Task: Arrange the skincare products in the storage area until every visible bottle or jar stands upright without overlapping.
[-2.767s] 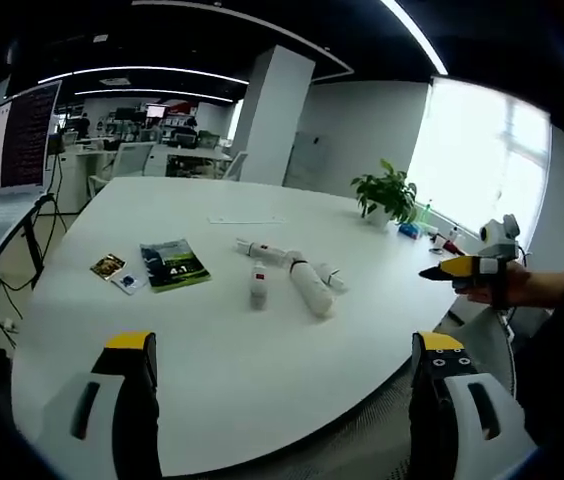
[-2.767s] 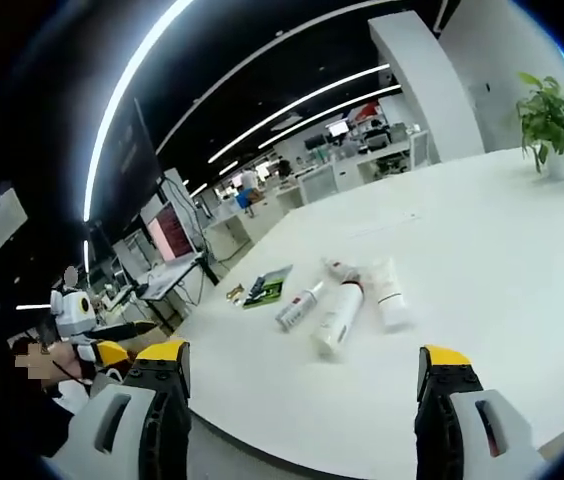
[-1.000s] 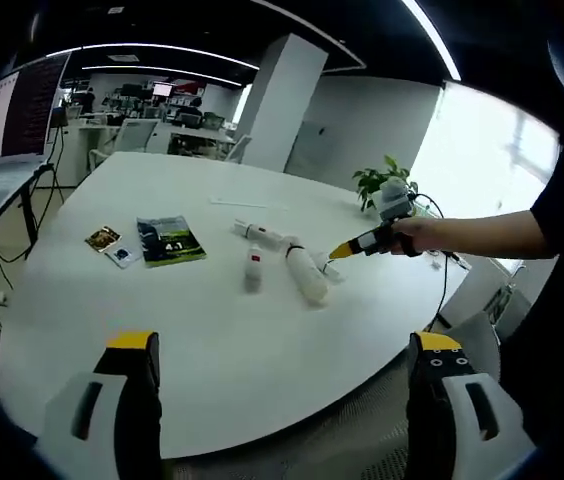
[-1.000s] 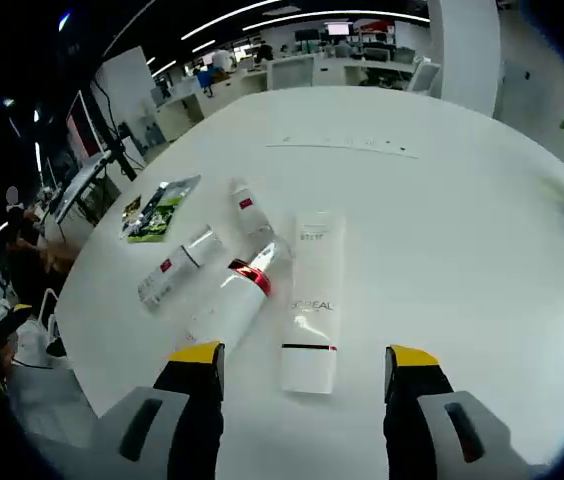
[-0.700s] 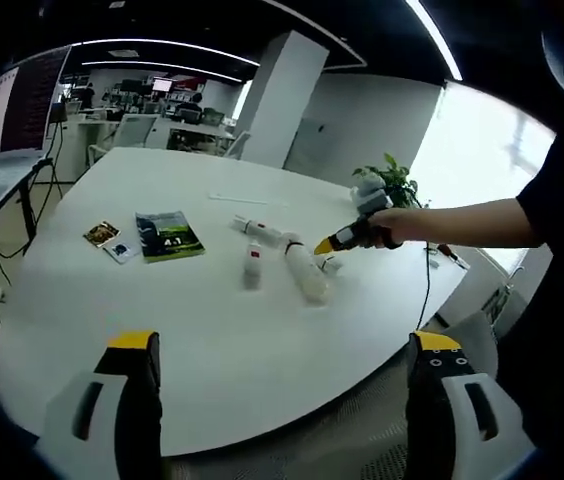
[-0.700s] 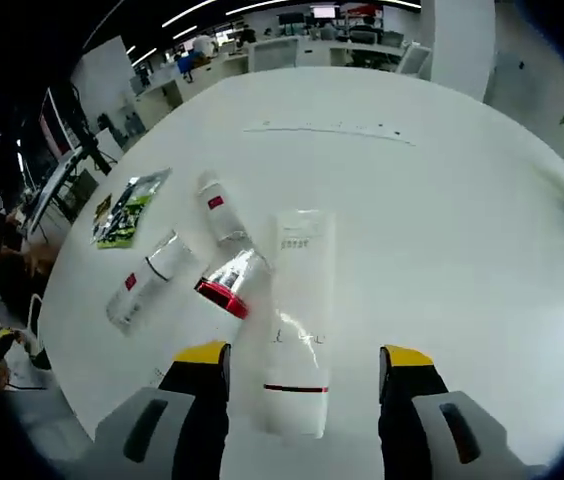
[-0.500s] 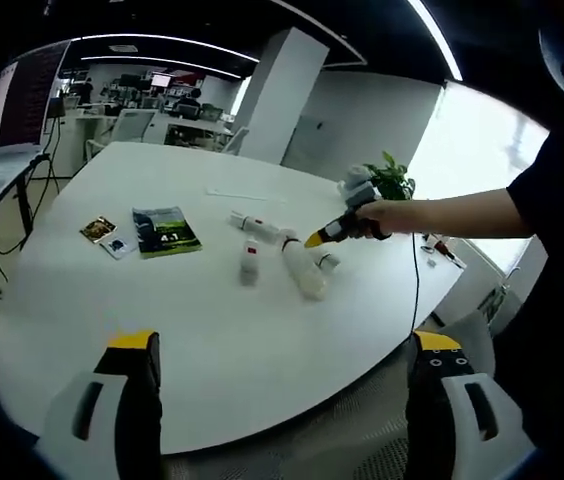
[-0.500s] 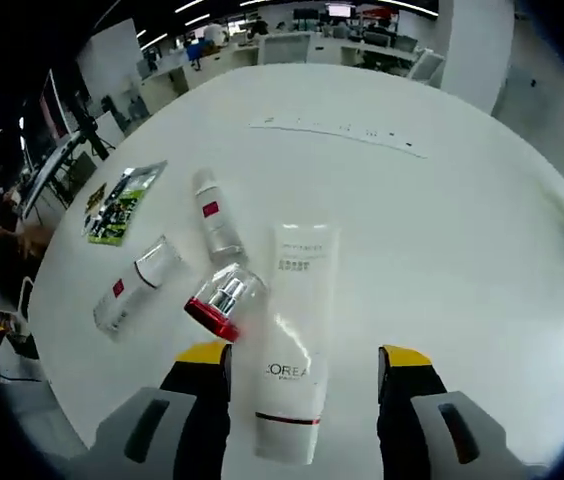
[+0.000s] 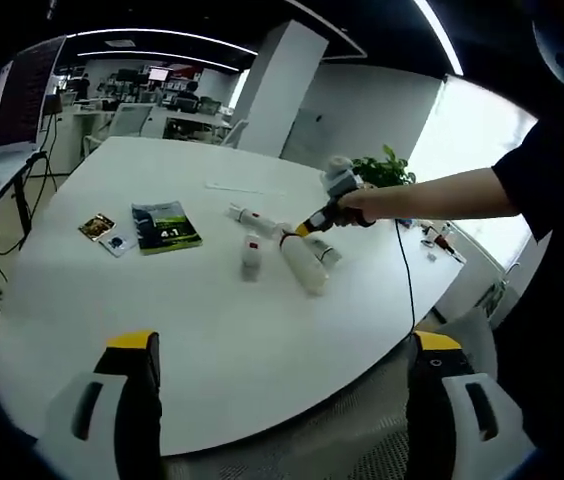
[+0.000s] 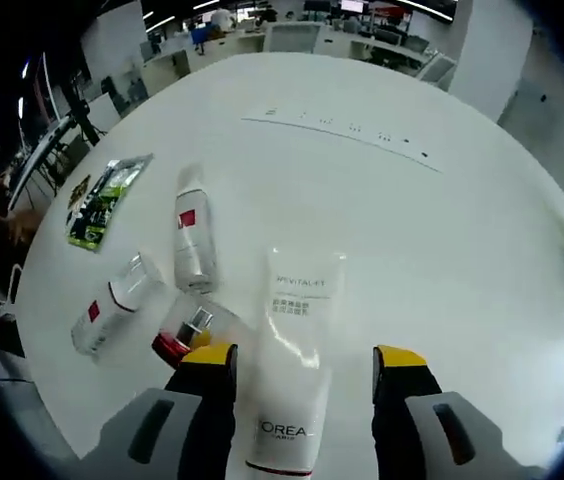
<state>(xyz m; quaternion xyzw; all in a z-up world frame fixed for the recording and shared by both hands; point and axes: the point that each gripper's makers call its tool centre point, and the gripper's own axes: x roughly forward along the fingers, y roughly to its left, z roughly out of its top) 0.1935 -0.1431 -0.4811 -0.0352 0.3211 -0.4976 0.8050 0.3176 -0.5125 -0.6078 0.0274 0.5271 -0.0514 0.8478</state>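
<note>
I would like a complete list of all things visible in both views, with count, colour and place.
white tube: 1, white, lying between the right gripper's jaws
bottles: 3, white with red marks, lying left of the tube
green booklet: 1, green, table's left part
small cards: 2, beside the booklet
white table: 1, white, round
potted plant: 1, green, far table edge
right gripper: open, jaws astride the tube
left gripper: open, hovers off the table's near edge
</note>
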